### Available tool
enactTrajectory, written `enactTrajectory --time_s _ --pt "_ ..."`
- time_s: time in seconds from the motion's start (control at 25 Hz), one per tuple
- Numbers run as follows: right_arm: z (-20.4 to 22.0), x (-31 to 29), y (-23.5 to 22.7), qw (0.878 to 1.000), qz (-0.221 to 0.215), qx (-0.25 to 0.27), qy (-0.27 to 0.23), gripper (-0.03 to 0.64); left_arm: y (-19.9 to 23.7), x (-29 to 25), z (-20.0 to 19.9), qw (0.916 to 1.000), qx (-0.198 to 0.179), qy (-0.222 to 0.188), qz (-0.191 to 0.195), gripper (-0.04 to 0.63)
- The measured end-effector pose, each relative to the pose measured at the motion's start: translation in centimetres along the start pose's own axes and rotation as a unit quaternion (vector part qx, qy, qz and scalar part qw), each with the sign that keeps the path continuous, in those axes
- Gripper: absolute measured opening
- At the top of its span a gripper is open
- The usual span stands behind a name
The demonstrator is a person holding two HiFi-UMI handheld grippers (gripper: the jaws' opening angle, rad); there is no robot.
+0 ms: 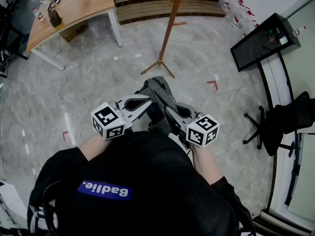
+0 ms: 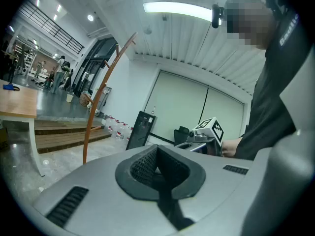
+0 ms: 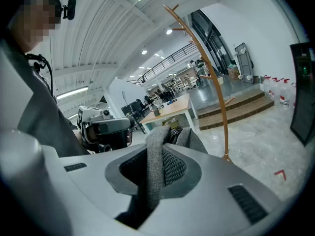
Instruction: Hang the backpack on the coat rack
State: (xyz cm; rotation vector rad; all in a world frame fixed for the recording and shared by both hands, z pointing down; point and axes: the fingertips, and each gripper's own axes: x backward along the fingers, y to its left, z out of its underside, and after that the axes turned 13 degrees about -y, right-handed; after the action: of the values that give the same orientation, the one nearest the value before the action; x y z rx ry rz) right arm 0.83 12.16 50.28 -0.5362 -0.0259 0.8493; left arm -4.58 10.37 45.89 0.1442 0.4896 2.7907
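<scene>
The grey backpack (image 1: 160, 89) hangs in front of the person, between the two grippers and off the floor. My right gripper (image 1: 170, 113) is shut on the backpack's grey strap (image 3: 153, 168); the bag's body (image 3: 189, 136) shows just past the jaws. My left gripper (image 1: 148, 103) sits against the bag's left side with its jaws shut. In the left gripper view no fabric shows between the left gripper's (image 2: 158, 162) pads. The wooden coat rack (image 1: 170, 28) stands a few steps ahead, its curved pole and pegs bare (image 3: 216, 82) (image 2: 98, 102).
A wooden table (image 1: 74, 6) stands at the far left, with low wooden steps (image 1: 147, 4) behind the rack. Water bottles (image 1: 236, 11) line the back right. A black panel (image 1: 266, 41) and a black office chair (image 1: 285, 117) are on the right. Red tape marks dot the floor.
</scene>
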Motion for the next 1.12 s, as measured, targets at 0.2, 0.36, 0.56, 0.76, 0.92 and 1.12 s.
enactTrajectory --time_s 0.2,0.36,0.56,0.76,0.92,1.12 --pt "0.0 0.0 -0.2 1.000 0.000 -0.003 0.002 0.049 0.2 0.0 0.0 1.0000 0.001 0.000 -0.003 -0.006" --pt "0.0 -0.1 -0.3 1.000 -0.001 -0.003 0.004 0.049 0.3 0.0 0.1 1.0000 0.003 -0.001 -0.005 -0.006" --pt "0.2 -0.3 -0.5 1.000 -0.013 -0.004 0.012 0.051 0.6 -0.3 0.4 0.9999 0.008 -0.003 -0.010 -0.006" --pt "-1.3 -0.2 -1.0 0.998 -0.054 0.016 0.038 0.051 1.2 -1.5 -1.0 0.9996 -0.004 -0.016 -0.022 -0.006" --pt "-4.8 -0.6 -2.4 0.993 -0.096 0.046 0.053 0.051 2.8 -3.3 -4.2 0.9970 -0.053 -0.038 -0.042 -0.006" --pt "-8.3 -0.9 -3.9 0.983 -0.152 0.077 0.069 0.051 3.4 -5.7 -7.2 0.9892 -0.122 -0.051 -0.064 -0.008"
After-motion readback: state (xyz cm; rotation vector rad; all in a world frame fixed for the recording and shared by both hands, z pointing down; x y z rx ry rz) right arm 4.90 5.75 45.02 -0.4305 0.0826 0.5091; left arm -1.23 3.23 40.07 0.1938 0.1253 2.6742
